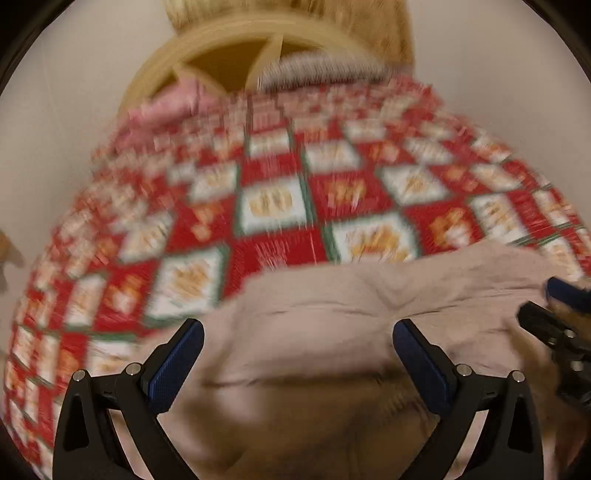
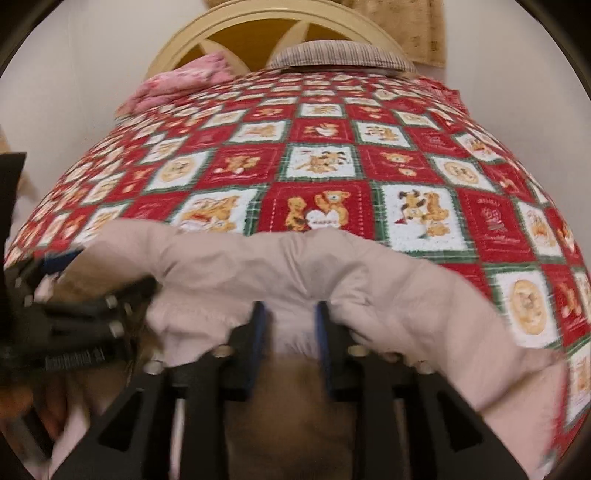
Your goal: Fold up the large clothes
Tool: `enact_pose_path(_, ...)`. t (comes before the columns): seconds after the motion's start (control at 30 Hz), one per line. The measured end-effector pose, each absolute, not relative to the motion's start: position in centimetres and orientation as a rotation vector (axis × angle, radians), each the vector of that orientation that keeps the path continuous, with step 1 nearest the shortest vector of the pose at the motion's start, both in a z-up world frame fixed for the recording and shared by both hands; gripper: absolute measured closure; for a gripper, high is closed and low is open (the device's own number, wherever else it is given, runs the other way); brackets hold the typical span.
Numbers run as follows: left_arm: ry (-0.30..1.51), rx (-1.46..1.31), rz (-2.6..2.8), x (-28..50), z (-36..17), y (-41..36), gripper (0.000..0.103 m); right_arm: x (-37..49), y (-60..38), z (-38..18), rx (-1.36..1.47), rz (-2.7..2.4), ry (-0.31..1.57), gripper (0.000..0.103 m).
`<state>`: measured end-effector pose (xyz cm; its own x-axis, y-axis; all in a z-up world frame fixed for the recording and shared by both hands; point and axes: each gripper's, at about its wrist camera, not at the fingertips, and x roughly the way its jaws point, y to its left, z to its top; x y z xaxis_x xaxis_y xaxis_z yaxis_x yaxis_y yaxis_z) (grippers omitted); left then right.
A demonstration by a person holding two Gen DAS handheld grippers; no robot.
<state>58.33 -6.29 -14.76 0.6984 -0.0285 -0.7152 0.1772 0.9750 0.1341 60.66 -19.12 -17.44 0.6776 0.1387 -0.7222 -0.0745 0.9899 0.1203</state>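
Note:
A large pale pink-beige padded garment (image 1: 332, 314) lies bunched at the near end of a bed with a red patchwork teddy-bear quilt (image 1: 277, 206). My left gripper (image 1: 297, 345) is open, its blue-padded fingers wide apart over the garment, nothing between them. In the right wrist view the garment (image 2: 388, 295) folds over my right gripper (image 2: 290, 314), whose jaws are narrow and pinch a fold of its fabric. The left gripper shows at the left of that view (image 2: 74, 295); the right gripper shows at the right edge of the left wrist view (image 1: 554, 325).
A cream curved headboard (image 2: 280, 18) stands at the far end of the bed against a white wall. A pink pillow (image 2: 184, 81) and a grey-brown striped pillow (image 2: 340, 55) lie under it. The left wrist view is motion-blurred.

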Motion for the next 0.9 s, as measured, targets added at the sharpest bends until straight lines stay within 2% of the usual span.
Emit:
enact_pose_path(0.03,0.747,0.211,-0.135,56.4,-13.2,-5.9,0.001,58.9,-20.1,-16.1,0.106,0.127,0.786,0.025)
enact_pose_path(0.1,0.685,0.209,-0.194,51.5,-10.3,-4.4,0.001,55.6,-22.0,-14.2,0.120,0.154,0.767,0.017)
enact_pose_path(0.3,0.630,0.176,-0.277,35.6,-8.2,2.5,0.001,43.3,-27.6,-12.2,0.125,0.189,0.815,0.017)
enact_pose_path(0.5,0.664,0.137,-0.249,22.5,-12.3,9.2,0.001,30.4,-31.2,-14.4,0.128,0.191,0.880,0.017)
enact_pose_path(0.73,0.728,0.022,-0.189,15.3,-17.1,13.3,0.001,21.0,-32.2,-17.4,0.240,0.180,0.918,0.017)
enact_pose_path(0.9,0.741,-0.071,-0.170,11.6,-17.8,15.3,0.001,17.5,-31.5,-19.3,0.272,0.169,0.932,0.017)
